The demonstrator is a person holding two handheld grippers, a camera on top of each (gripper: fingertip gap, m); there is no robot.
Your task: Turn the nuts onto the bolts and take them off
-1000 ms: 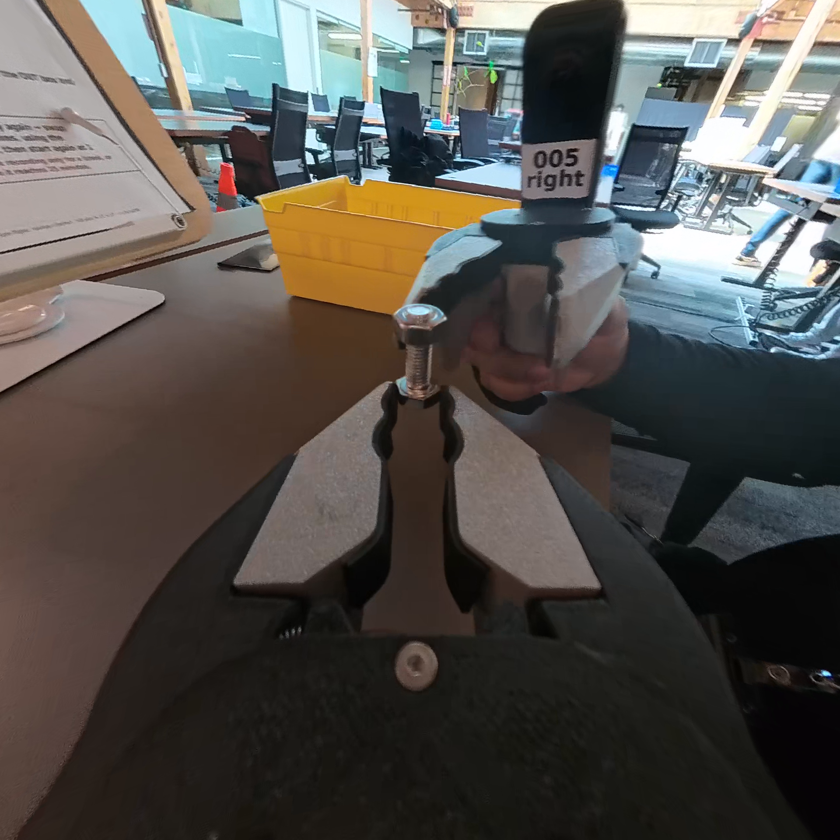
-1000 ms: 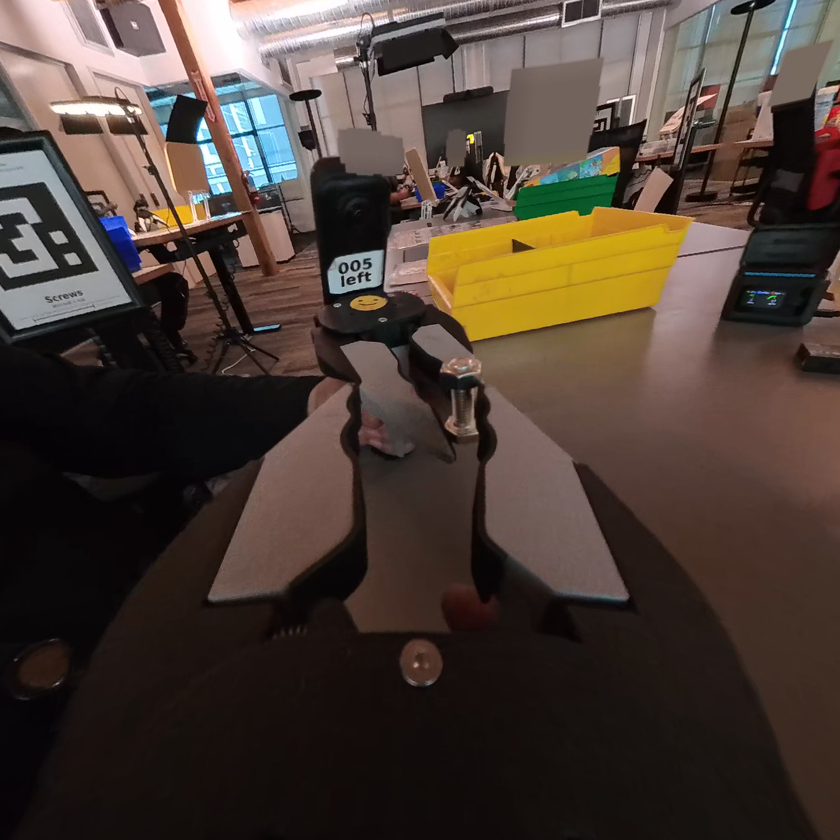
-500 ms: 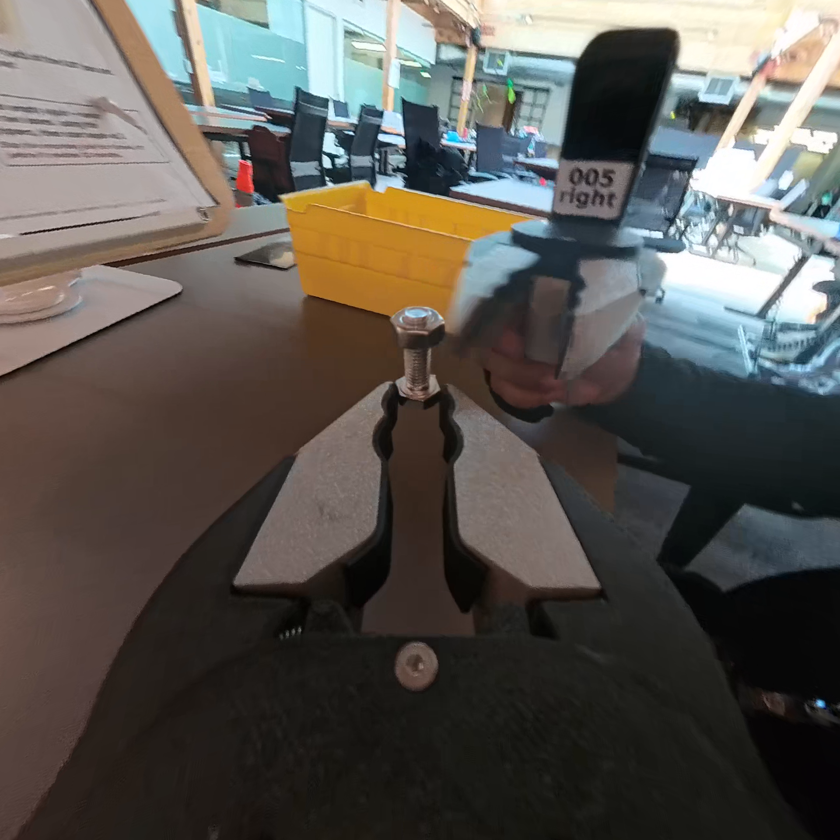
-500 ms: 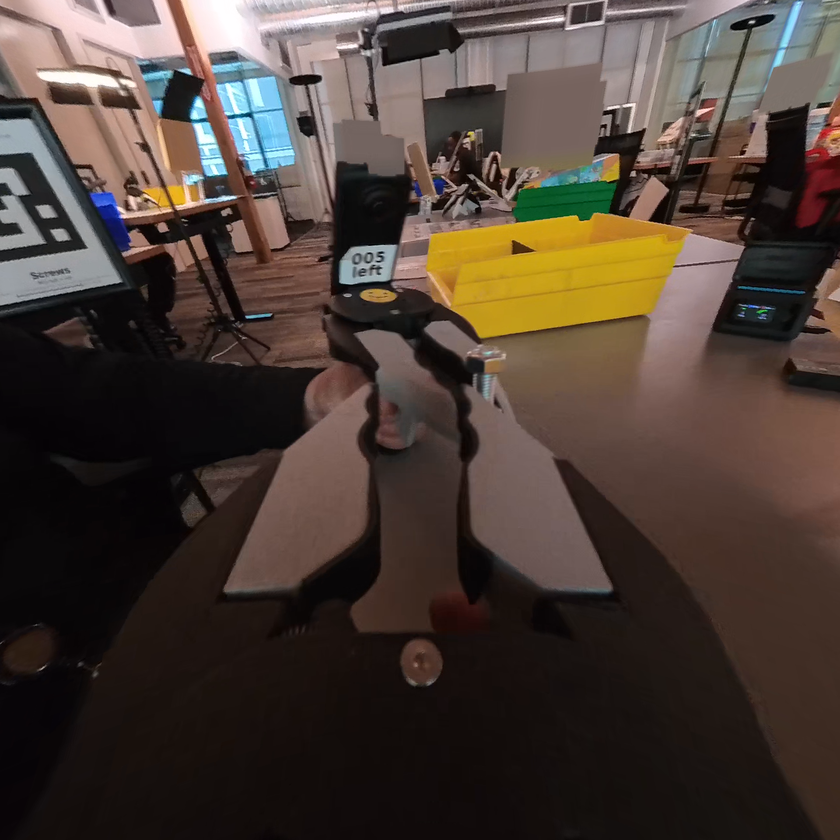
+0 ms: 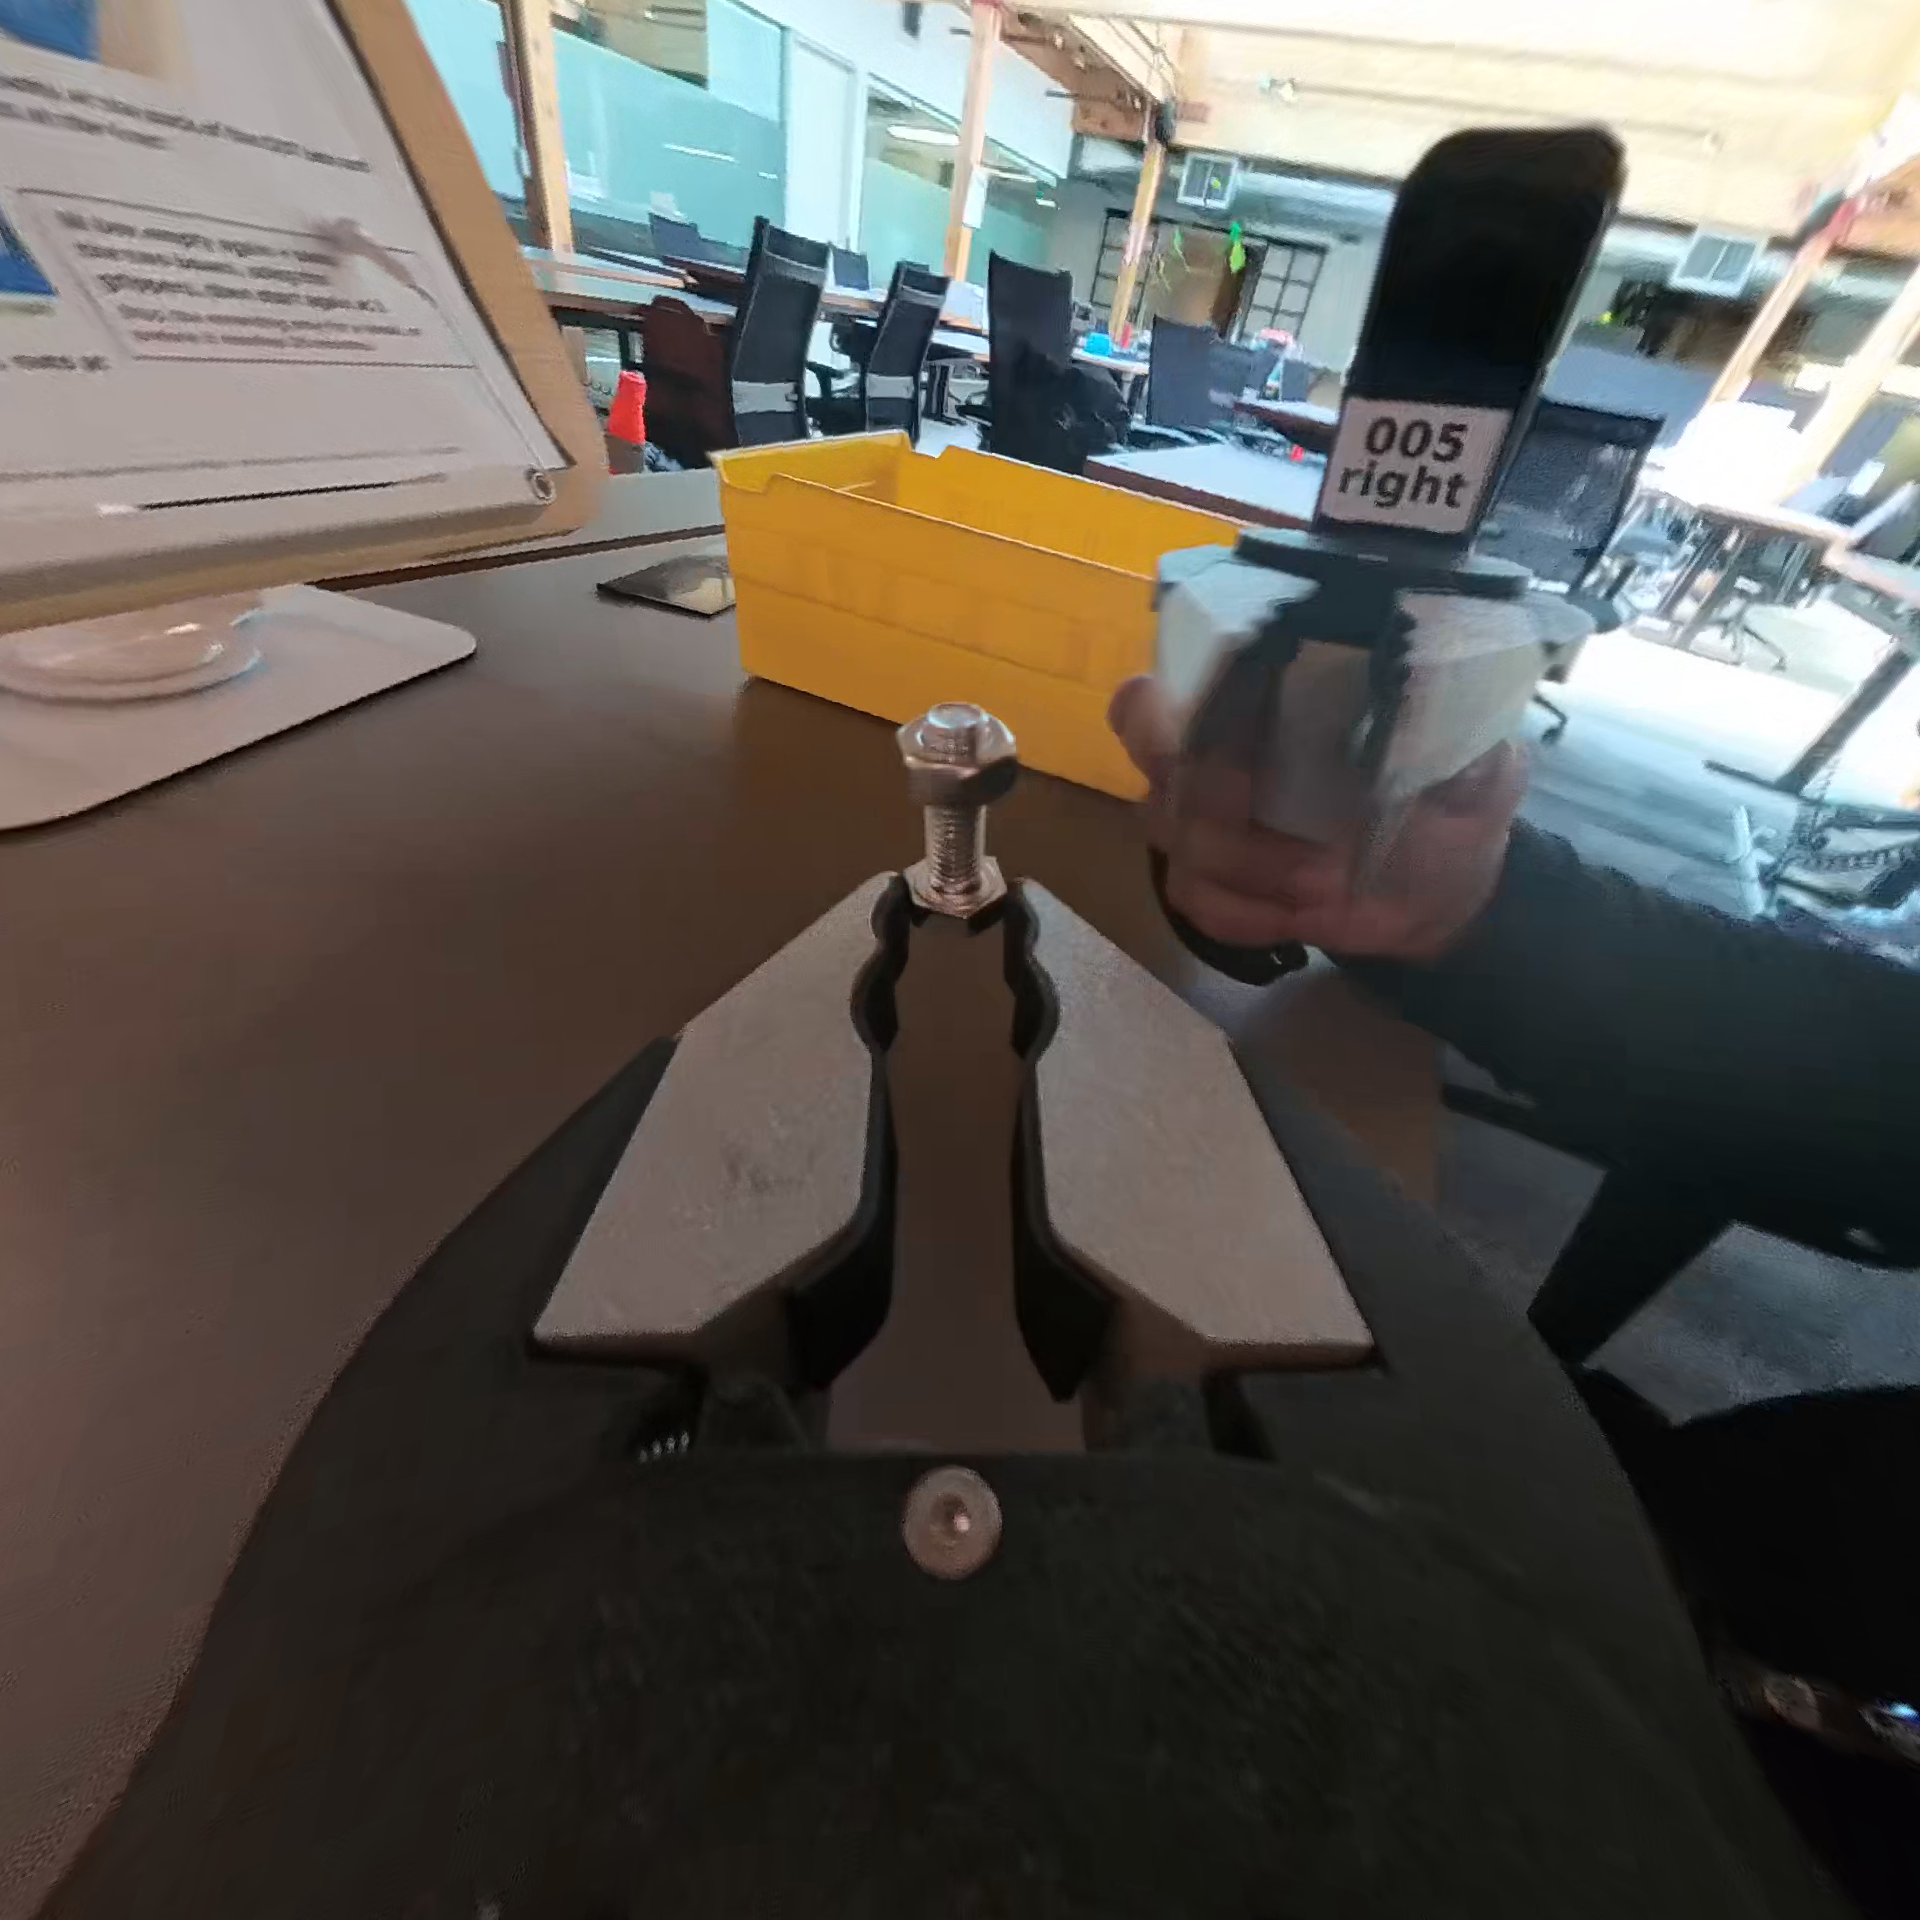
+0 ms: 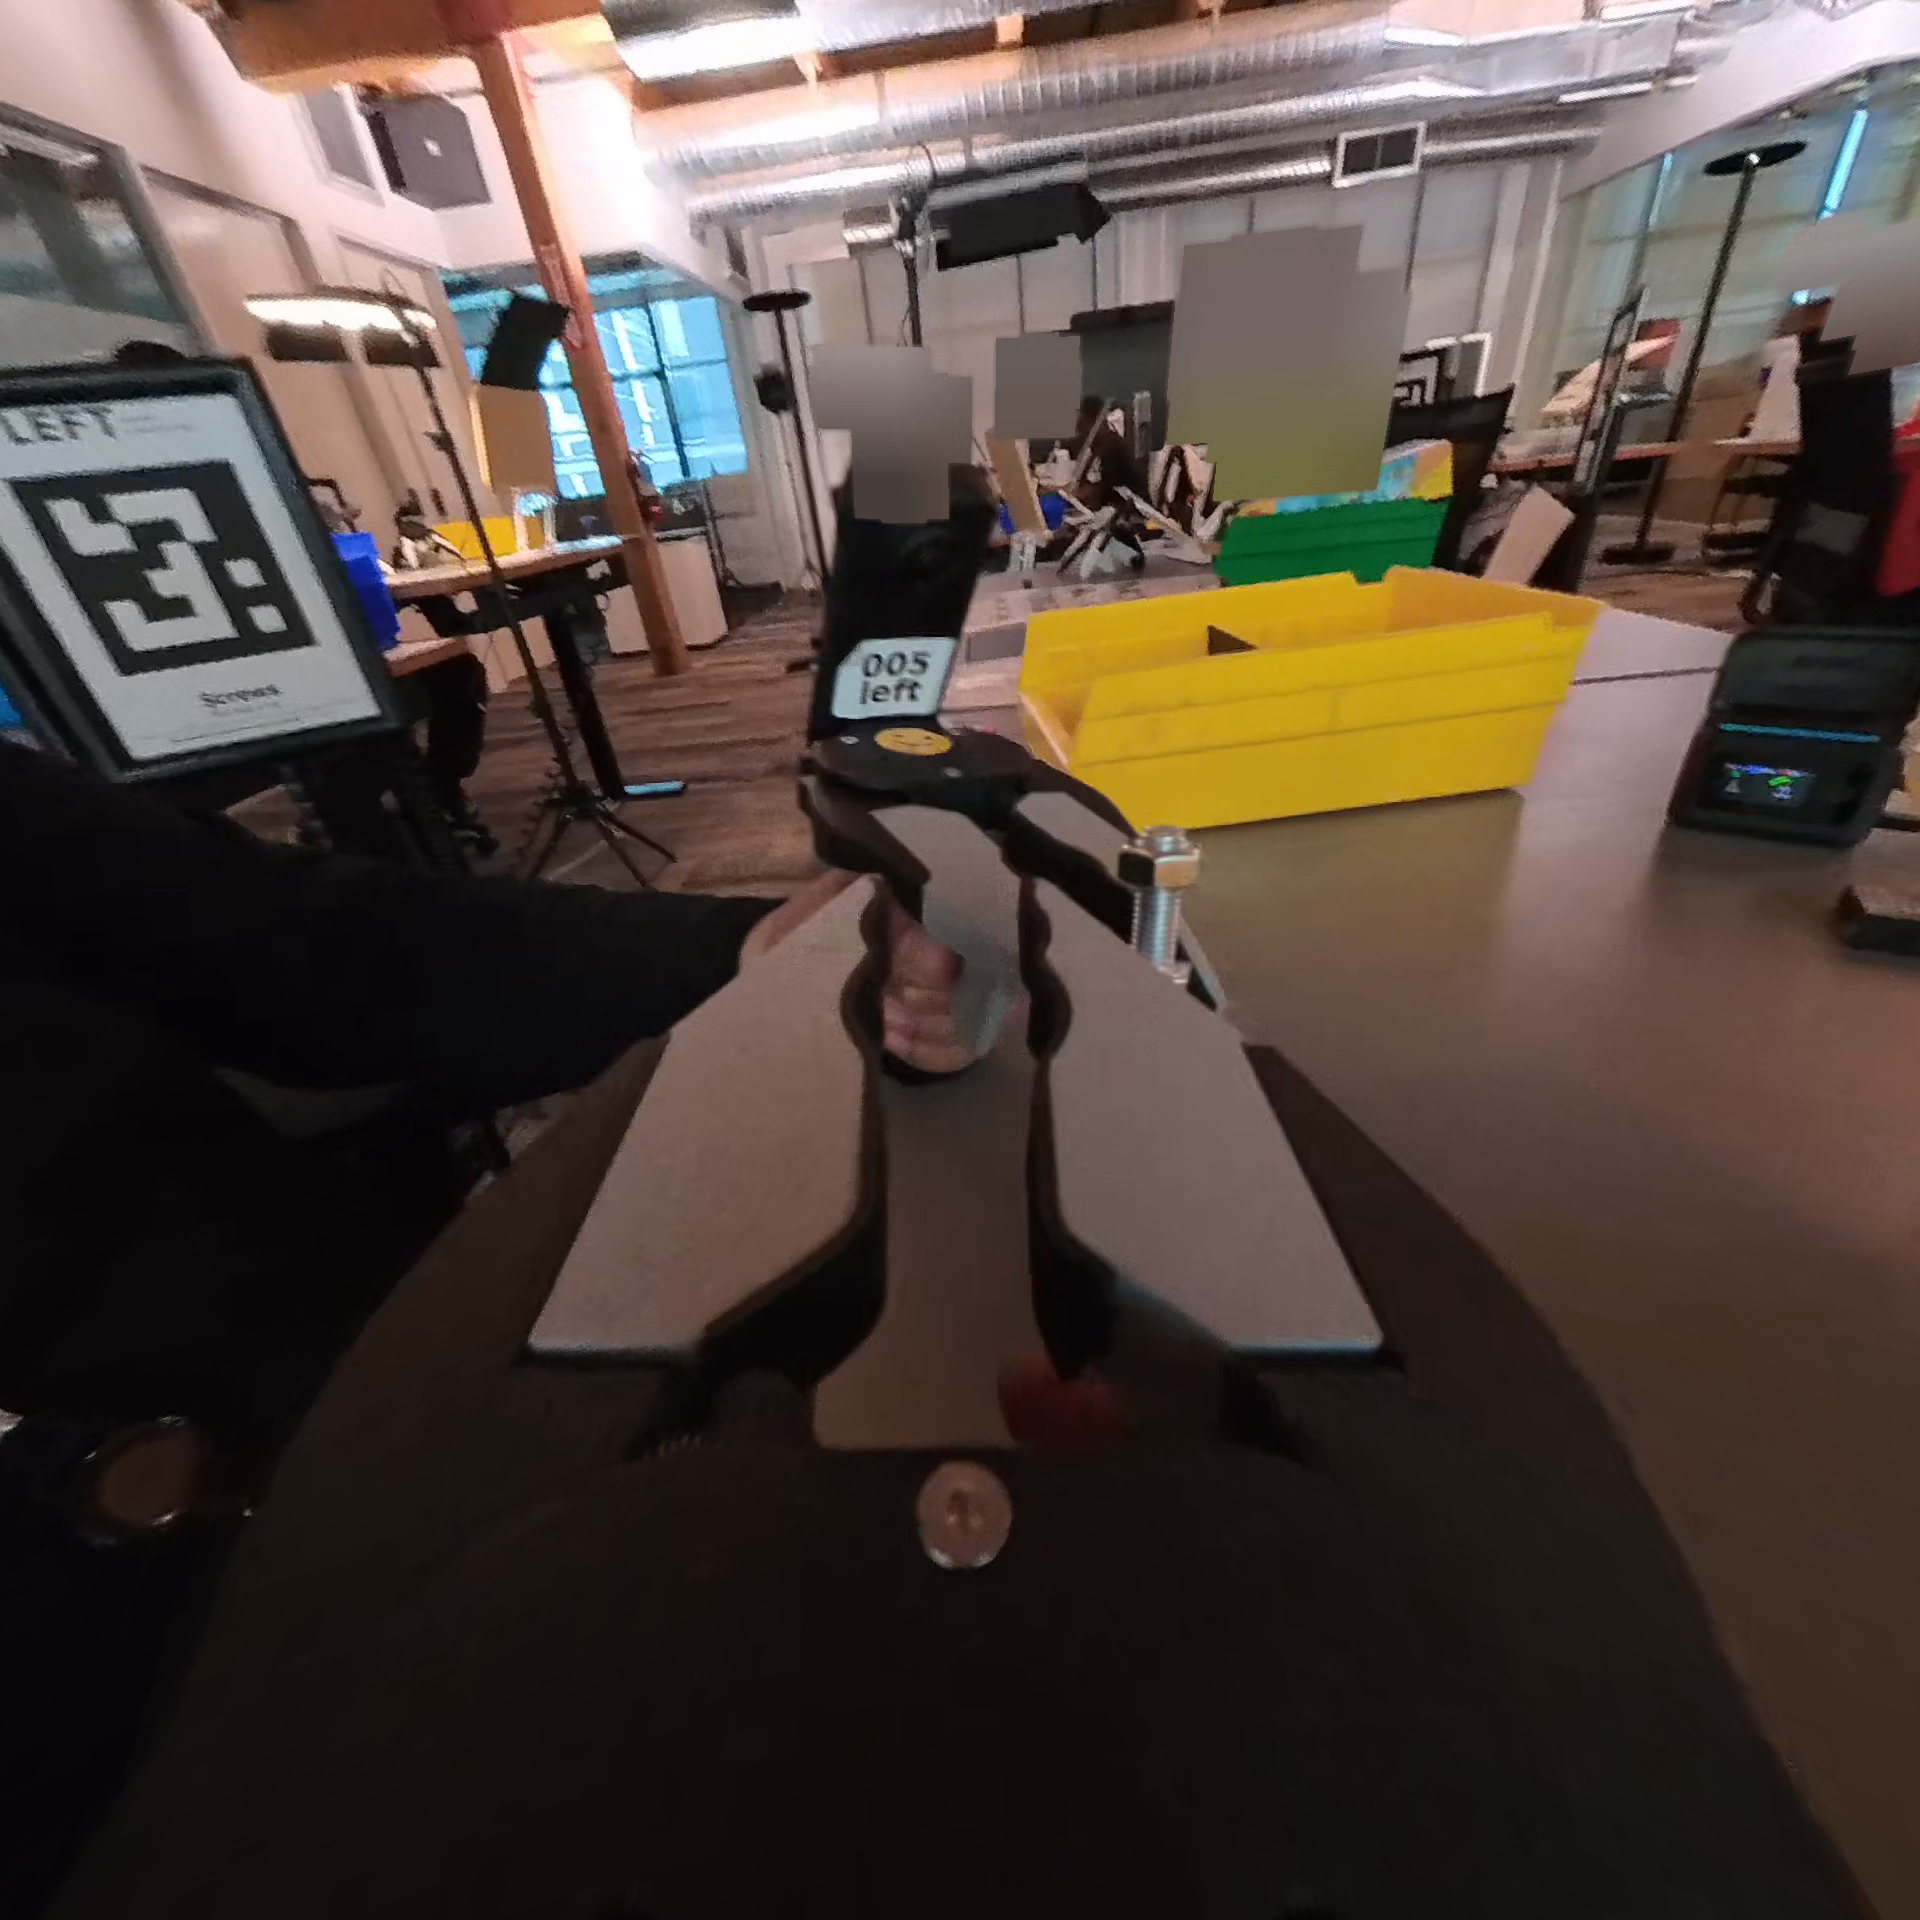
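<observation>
A silver bolt [image 5: 951, 831] stands upright with a hex nut [image 5: 956, 750] near its top end. My left gripper [image 5: 951, 902] is shut on the hex part at the bolt's lower end and holds it above the dark table [image 5: 312, 987]. My right gripper [image 6: 948, 909] is empty, with its jaws a narrow gap apart. It shows in the left wrist view [image 5: 1314, 732], off to the right of the bolt and apart from it. In the right wrist view the bolt [image 6: 1155, 914] stands just outside my right finger [image 6: 1132, 1091].
A yellow bin [image 5: 935, 582] stands on the table behind the bolt and also shows in the right wrist view [image 6: 1299, 707]. A sign on a white base [image 5: 208, 364] stands at the left. A small black device with a screen [image 6: 1787, 769] sits at the right. The table edge runs below the right hand. Spacing between my two grippers at the tips: around 6 cm.
My right gripper has drawn away from the nut, and its jaws have narrowed. The bolt has gone from between its fingers to outside the right one. The left gripper keeps its hold.
</observation>
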